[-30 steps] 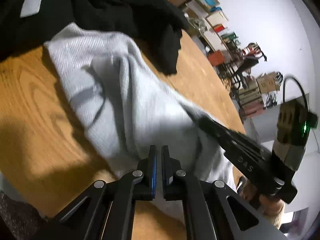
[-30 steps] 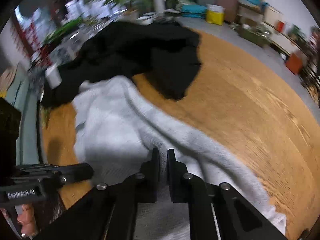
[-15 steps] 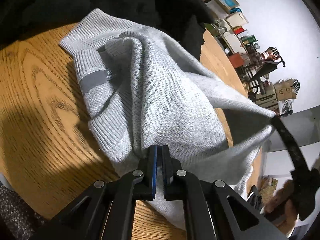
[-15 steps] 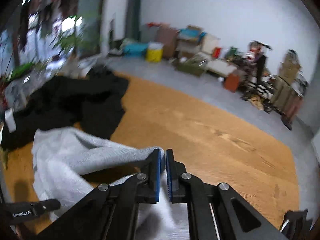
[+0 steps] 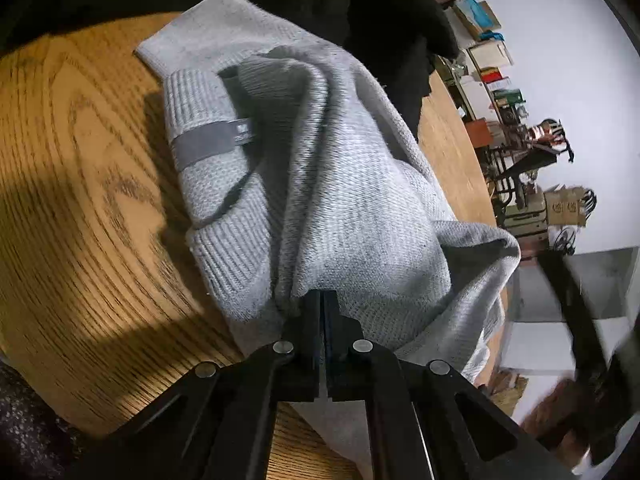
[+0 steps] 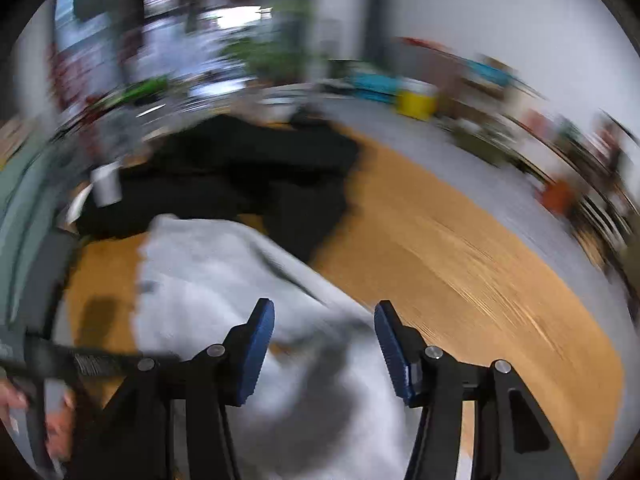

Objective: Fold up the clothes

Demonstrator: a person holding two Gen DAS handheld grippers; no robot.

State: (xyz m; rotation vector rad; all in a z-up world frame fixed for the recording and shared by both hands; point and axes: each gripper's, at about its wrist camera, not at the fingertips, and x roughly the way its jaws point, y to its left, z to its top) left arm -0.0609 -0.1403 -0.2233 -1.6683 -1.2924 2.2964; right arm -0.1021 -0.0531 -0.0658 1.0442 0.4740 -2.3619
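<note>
Left wrist view is showing my left gripper point(image 5: 323, 300) pinching a gathered ridge of the grey knit sweater point(image 5: 352, 208), its fingers pressed together on the cloth. The sweater is lying bunched on the wooden table point(image 5: 80, 208), its ribbed collar and label point(image 5: 212, 142) turned up, with a black garment point(image 5: 384, 32) beyond it. My right gripper point(image 6: 324, 344) is hanging spread wide over the sweater, gripping nothing. I am judging the knit soft, thick and floppy, light enough but prone to sag, so I am favouring holds on the ribbed edges.
</note>
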